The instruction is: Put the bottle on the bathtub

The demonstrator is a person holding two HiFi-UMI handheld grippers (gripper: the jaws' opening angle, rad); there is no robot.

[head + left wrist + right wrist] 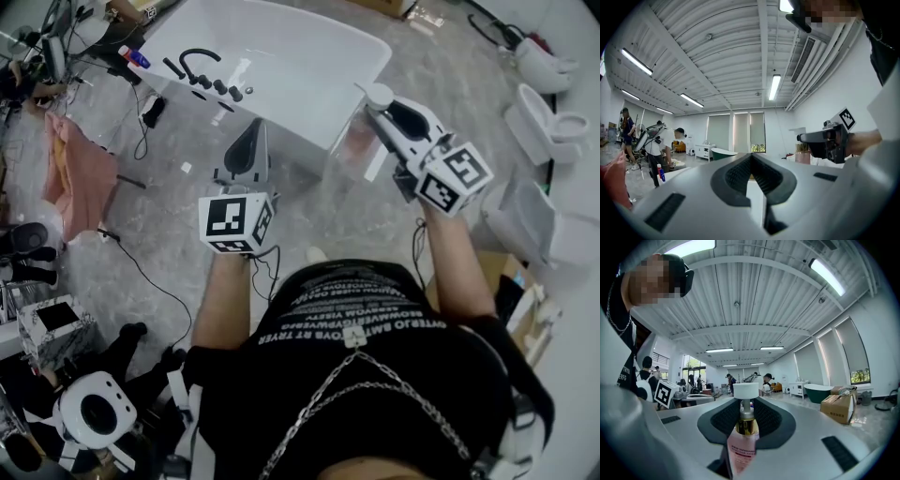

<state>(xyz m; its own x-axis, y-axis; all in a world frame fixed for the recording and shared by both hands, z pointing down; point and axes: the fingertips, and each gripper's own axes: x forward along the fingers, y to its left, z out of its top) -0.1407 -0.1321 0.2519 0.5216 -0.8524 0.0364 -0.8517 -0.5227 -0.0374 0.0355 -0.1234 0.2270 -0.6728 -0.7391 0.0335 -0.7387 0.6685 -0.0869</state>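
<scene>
Closest to lens in right gripper view: pink-label pump bottle (743,439), pinched around the gold collar under its white pump head (746,390) by right gripper (746,405), with body hanging free below the pads. From head view: same pump bottle (361,131) held upright, near the right-hand corner of the white bathtub (291,61), apparently over marble floor (169,216), not on the rim yet. Left gripper (251,131): fingers closed tip to tip on nothing, idling alongside. Likely failure modes: neck-only grip, so could swing or twist on the way over, or slip down through the pads and hit hard floor. Can't see the base past the jaws, so easy to misjudge height and knock it on the tub edge. Glossy, possibly sloped rim: may tip or slide into the basin if released before the base sits flat. Worth steering clear of black faucet set (202,73) on the far deck, and of cables (150,277) underfoot.
</scene>
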